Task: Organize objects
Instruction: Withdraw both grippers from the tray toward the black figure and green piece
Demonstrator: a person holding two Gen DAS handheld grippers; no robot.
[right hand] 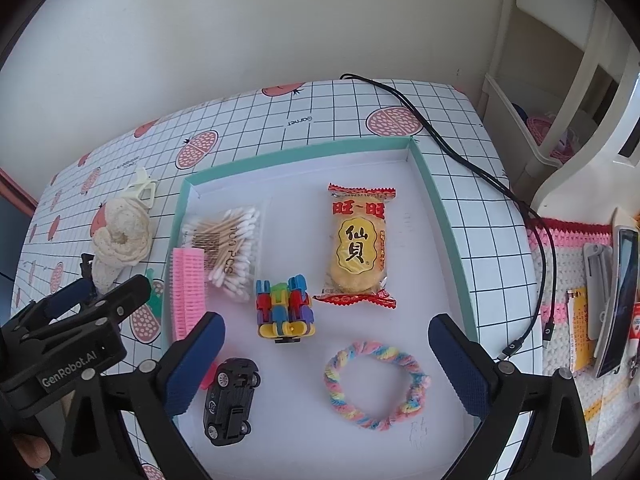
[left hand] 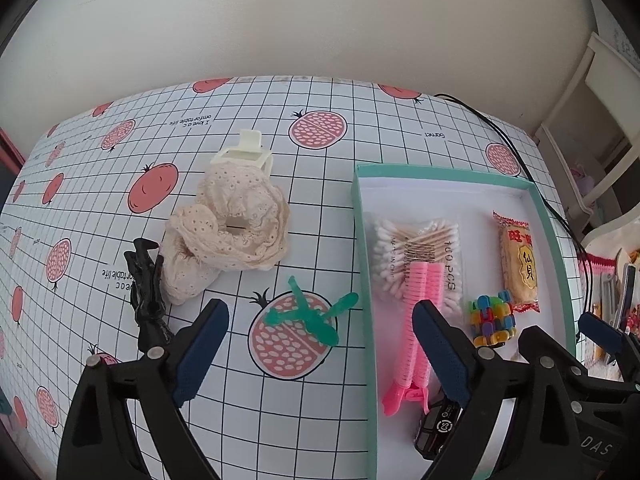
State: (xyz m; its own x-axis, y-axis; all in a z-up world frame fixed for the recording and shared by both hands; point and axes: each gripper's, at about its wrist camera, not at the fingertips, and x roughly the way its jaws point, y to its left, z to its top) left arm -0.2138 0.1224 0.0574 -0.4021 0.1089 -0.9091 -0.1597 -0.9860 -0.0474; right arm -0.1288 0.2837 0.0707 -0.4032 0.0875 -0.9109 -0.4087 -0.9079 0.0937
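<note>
Two grippers hang over the table, and both of yours are spread wide with nothing between the fingers. Your left gripper (left hand: 320,344) hovers over the grid-patterned tablecloth with pomegranate prints (left hand: 312,152), straddling the left wall of the shallow teal-rimmed white box (left hand: 365,264); a translucent green plastic clip (left hand: 310,314) lies on the cloth between its fingertips. Beyond it sit a cream lace scrunchie (left hand: 228,232), with a cream plastic claw clip (left hand: 244,152) just behind it and a black claw clip (left hand: 146,292) beside it on the left.

Your right gripper (right hand: 326,344) hovers over the near part of the box, with a pastel braided hair tie (right hand: 376,386) lying on the box floor between its fingers. A black toy car (right hand: 232,400) rests just beside the left fingertip. Farther in lie a multicoloured block toy (right hand: 285,308), a red-and-yellow snack packet (right hand: 358,246), a bag of cotton swabs (right hand: 226,246) and a pink ridged hair clip (right hand: 188,292) overlapping the bag. A black cable (right hand: 472,168) runs along the cloth right of the box.
</note>
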